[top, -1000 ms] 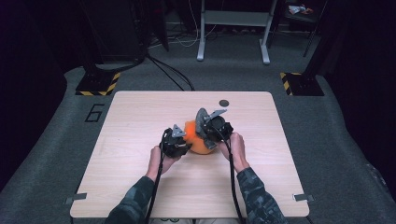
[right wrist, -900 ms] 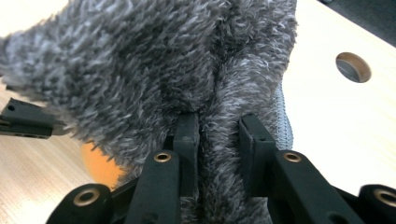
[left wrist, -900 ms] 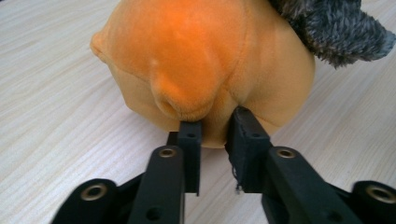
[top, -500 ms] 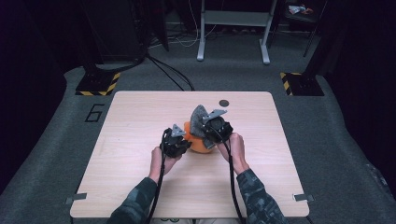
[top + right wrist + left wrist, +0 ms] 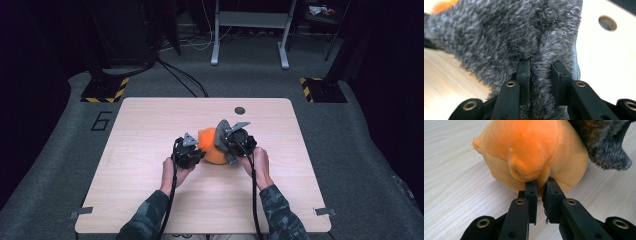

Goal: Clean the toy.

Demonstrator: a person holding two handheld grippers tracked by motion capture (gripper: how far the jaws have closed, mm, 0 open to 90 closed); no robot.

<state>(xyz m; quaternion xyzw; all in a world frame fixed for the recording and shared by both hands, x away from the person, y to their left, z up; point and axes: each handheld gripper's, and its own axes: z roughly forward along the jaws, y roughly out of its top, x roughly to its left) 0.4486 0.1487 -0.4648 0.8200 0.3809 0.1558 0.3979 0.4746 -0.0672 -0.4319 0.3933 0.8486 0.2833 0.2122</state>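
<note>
Near the middle of the table, between my two hands, sits the orange plush toy with the grey fuzzy cloth against its far right side. My left gripper has just closed its jaws, and they now pinch a small fold of orange fabric low on the toy's near face, with only a narrow slit between the pads. My right gripper is clamped on a thick ridge of the grey cloth, the pile bulging up between and around its jaws.

I judge that both grips are now set, so this is the point where one hand anchors the toy while the other works the grey piece. The next move, I think, calls for a steady hold on the orange fold and a slow pull with my right hand, since so small a pinch of fabric could slip out under a sudden tug.
</note>
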